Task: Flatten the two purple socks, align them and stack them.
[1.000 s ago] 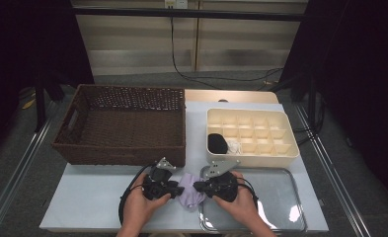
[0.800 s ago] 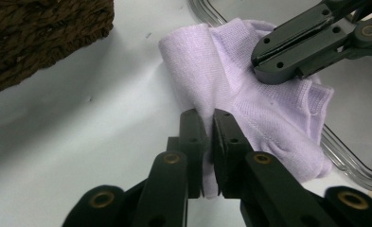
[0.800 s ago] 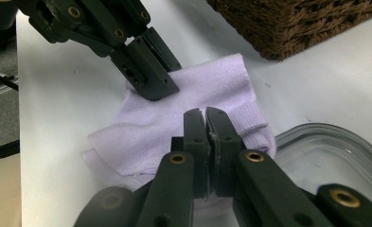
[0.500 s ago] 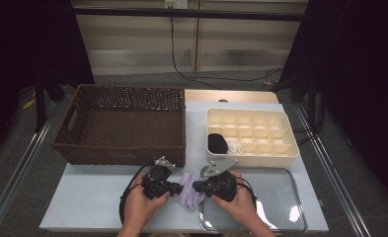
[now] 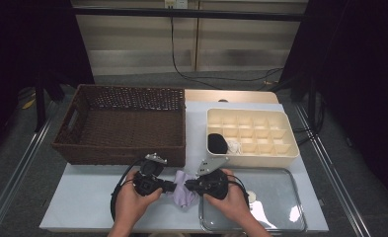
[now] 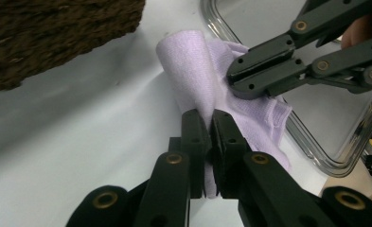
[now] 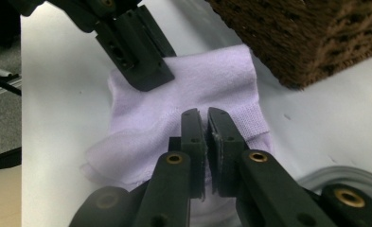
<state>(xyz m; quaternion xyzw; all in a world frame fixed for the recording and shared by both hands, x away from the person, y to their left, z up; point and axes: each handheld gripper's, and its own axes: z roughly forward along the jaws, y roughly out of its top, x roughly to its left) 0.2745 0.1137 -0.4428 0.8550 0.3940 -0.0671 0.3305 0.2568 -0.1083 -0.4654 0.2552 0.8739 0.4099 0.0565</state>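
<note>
A lilac cloth [image 5: 183, 192] lies crumpled on the white table, just in front of the wicker basket. Both grippers meet over it from either side. My left gripper [image 5: 174, 186] has just closed its jaws and now pinches a fold of the lilac cloth [image 6: 188, 61] between its tips [image 6: 208, 118]. My right gripper [image 5: 188, 185] is shut on the opposite edge of the cloth [image 7: 212, 75], its tips [image 7: 206, 116] having eased a touch while still pinching fabric. In each gripper view the other gripper presses on the cloth: the right gripper [image 6: 250, 80] and the left gripper [image 7: 143, 73].
A brown wicker basket [image 5: 117, 154] stands at the back left, close behind the hands. A cream compartment box [image 5: 253, 159] at the right holds a black bundle [image 5: 217, 143] and a white one [image 5: 234, 146]. A clear glass tray [image 5: 280, 205] lies under the right hand.
The left gripper's jaws closed onto the cloth. Both hands stayed over the cloth with hardly any movement.
</note>
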